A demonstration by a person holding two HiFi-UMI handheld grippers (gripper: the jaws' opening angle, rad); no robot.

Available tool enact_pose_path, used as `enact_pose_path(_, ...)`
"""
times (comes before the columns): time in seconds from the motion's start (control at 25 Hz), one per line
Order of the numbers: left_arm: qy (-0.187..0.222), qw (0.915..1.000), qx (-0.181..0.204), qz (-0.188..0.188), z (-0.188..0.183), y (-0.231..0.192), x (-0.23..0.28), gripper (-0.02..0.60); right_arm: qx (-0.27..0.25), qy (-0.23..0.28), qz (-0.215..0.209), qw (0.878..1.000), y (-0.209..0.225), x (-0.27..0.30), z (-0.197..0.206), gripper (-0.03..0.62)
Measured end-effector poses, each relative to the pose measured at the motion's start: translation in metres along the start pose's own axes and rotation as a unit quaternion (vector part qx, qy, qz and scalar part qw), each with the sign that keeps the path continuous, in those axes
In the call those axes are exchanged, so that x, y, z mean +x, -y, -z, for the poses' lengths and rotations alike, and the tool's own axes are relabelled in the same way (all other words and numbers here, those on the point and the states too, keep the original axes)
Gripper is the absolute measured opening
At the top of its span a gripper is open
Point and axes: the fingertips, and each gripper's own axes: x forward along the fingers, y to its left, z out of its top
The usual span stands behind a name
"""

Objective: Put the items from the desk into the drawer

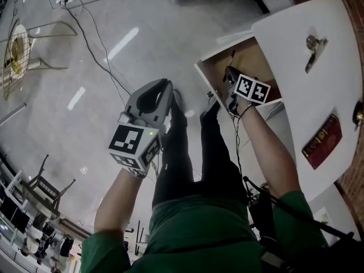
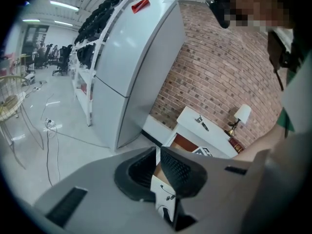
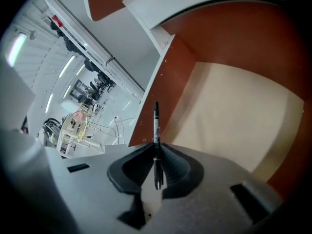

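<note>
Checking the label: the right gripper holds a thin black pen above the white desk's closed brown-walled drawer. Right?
Not closed: the brown-walled drawer stands open, as the right gripper view shows. The right gripper does hold the thin black pen above it.

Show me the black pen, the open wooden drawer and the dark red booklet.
black pen [image 3: 156, 130], right gripper view, mid barrel.
open wooden drawer [image 3: 234, 116], right gripper view, pale floor.
dark red booklet [image 1: 322, 141], head view, cover.
</note>
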Motion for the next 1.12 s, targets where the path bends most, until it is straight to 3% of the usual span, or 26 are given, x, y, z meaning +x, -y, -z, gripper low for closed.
enact_pose_path(0.44,-0.014,0.9998,-0.013,-0.012,0.021,-0.022,0.008,0.026,0.012,-0.014,0.013,1.000,0.021,0.050,-0.004,0.049)
enact_pose_path(0.76,-0.028,0.9992,-0.028,-0.012,0.026,-0.027,0.013,0.026,-0.029,-0.058,0.045,0.997,0.038,0.073,0.009,0.049)
enact_pose_path(1.12,-0.019,0.9993,-0.030,-0.005,0.019,-0.018,0.019,0.026,-0.044,-0.080,0.037,0.995,0.037,0.080,0.015,0.068)
